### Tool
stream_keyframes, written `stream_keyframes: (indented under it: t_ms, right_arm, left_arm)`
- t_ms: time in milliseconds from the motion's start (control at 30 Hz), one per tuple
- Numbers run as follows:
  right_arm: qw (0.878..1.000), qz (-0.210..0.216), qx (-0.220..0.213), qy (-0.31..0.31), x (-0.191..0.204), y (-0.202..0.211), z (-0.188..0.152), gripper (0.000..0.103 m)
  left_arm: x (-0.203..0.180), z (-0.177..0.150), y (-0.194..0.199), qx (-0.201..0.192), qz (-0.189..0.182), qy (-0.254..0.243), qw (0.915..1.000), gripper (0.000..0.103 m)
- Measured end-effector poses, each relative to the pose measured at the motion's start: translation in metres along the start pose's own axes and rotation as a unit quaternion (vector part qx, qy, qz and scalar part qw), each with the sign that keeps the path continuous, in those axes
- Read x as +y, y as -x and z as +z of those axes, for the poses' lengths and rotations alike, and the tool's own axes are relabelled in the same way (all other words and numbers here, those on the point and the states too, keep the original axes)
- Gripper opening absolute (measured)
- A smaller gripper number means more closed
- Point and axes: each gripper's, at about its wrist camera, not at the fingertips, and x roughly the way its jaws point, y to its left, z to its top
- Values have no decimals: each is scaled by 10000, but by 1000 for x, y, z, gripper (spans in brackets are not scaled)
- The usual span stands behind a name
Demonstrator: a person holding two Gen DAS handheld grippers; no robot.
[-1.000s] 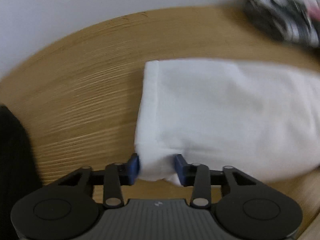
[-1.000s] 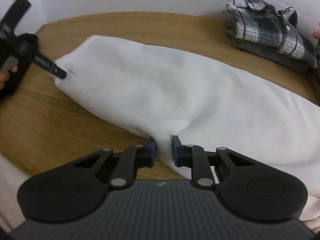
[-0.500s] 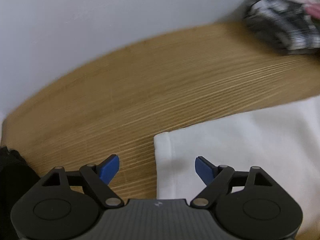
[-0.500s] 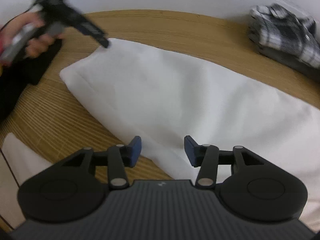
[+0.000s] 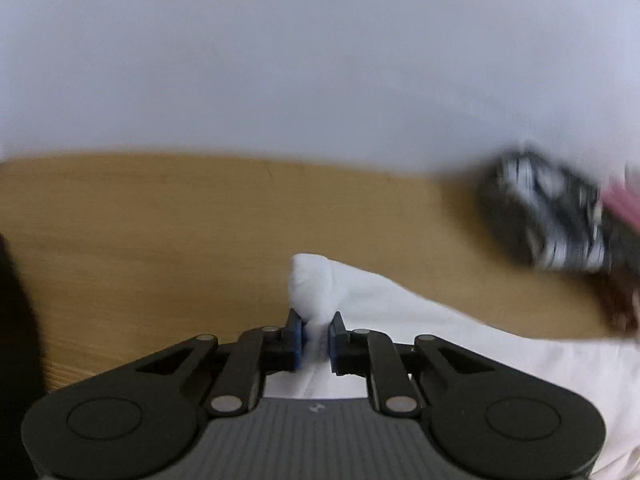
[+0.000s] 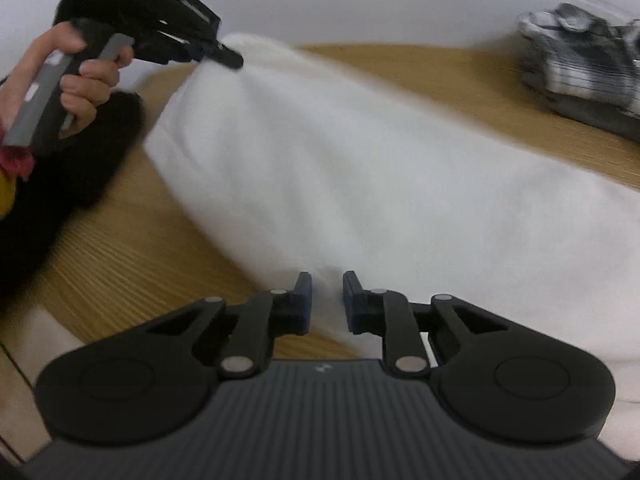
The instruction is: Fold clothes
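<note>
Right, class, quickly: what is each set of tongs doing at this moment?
Left tongs: closed, pinching a corner of the white garment.
Right tongs: closed on the garment's near edge.

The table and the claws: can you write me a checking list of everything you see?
Surface: wooden table, partly covered.
Job's things: white garment spread across it, one corner lifted.
Clutter: folded plaid shirt at the far right; something black at the left.
Grippers: left claw shut on a bunched corner; right claw closed around the near edge.
Cables: nothing seen.
Surroundings: plain white wall.
</note>
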Motion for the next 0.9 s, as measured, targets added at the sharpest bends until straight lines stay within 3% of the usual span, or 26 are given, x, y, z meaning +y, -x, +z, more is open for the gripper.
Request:
stream_keyframes:
  t_ms: [100,133,233,267,300,333,400,467,533,633,767,900]
  right_arm:
    - [9998,45,-145,85,12,-20,13,23]
    - [9998,-17,-175,119,16,-26,17,23]
    - [9997,-57,-222,-82,15,-21,22,23]
    - [9995,-61,-253,-170,9,-14,22,28]
    - [9992,-127,-276,-249,0,-3,18,35]
    - [9987,-268,-288,-331,-12,8,13,37]
    - [9956,-709,-286,-533,-41,34,-1,39]
    - [9893,-1196,-266,-796,-66,59,-16,39]
    - [9798,-1617,-252,-1146,-88,85,-35,39]
    - [9637,-2064,-188,-1684,-115,113,-64,40]
    - [9418,-2362,-338,-2370,-129,141,-97,39]
    - [9230,-2409,-702,-2917,-141,174,-119,39]
  left_arm:
    - [4,10,-26,238,390,-427,9980,27]
    - [-1,7,-43,351,696,-713,9944,32]
    - [-8,-10,-66,541,1446,-1296,9795,35]
    - [-9,-15,-65,507,1522,-1343,9779,39]
    - [-9,-19,-62,453,1488,-1283,9795,49]
    - [-9,-21,-58,402,1440,-1215,9813,56]
    - [-9,-22,-46,323,1254,-1068,9858,58]
    - [-19,-34,-27,302,1045,-1181,9870,60]
    - [-36,-52,-9,313,819,-1375,9866,69]
    - [-66,-83,14,449,370,-1681,9841,74]
    - [-112,-134,35,833,-244,-2093,9740,74]
    - [-165,-182,40,1299,-928,-2505,9549,75]
